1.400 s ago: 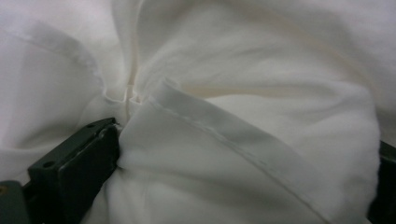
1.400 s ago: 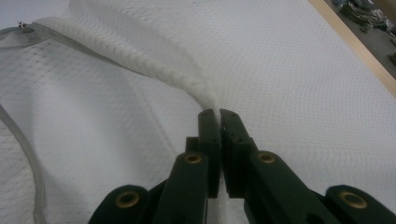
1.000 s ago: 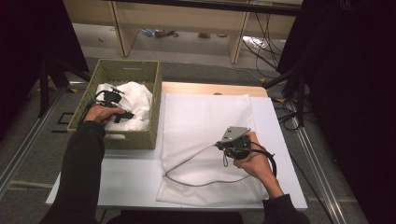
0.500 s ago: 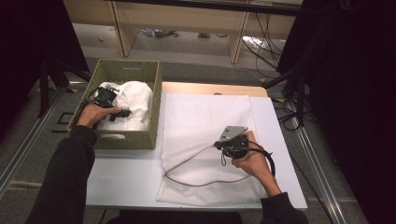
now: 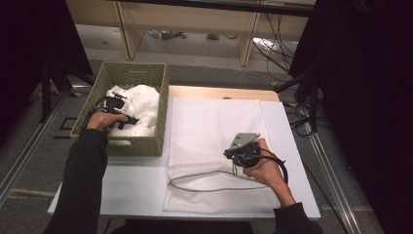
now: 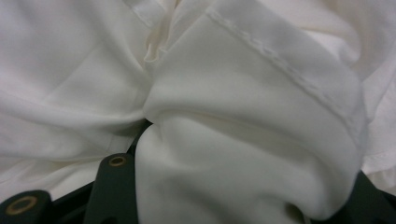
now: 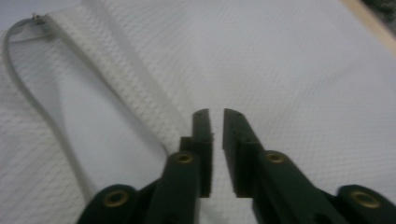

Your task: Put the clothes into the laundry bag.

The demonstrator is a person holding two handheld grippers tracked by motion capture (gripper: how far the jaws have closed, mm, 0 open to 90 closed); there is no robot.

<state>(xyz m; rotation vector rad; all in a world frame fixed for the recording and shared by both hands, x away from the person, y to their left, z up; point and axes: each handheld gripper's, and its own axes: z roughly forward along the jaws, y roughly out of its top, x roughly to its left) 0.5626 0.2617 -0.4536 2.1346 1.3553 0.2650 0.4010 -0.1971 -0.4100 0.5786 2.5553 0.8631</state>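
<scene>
A green woven basket (image 5: 131,145) stands at the table's left with crumpled white cloth (image 5: 143,102) in it. My left gripper (image 5: 122,117) is down in the basket, pressed into that cloth. In the left gripper view its jaws stand wide apart with a thick fold of white cloth (image 6: 243,140) bulging between them; the tips are buried. A white mesh bag (image 5: 214,126) lies flat on the table, its zipped mouth (image 5: 209,187) gaping at the near end. My right gripper (image 5: 234,153) hovers over the bag (image 7: 303,70), jaws together with nothing held (image 7: 215,116).
The white table (image 5: 131,180) has bare surface in front of the basket. A wooden strip (image 5: 219,92) borders the bag's far edge. Cables and shelf legs lie on the floor beyond; a metal rail (image 5: 331,175) runs along the right.
My left hand shifted slightly within the basket, first toward the far left, then back nearer. The right gripper and the mesh bag stayed put.
</scene>
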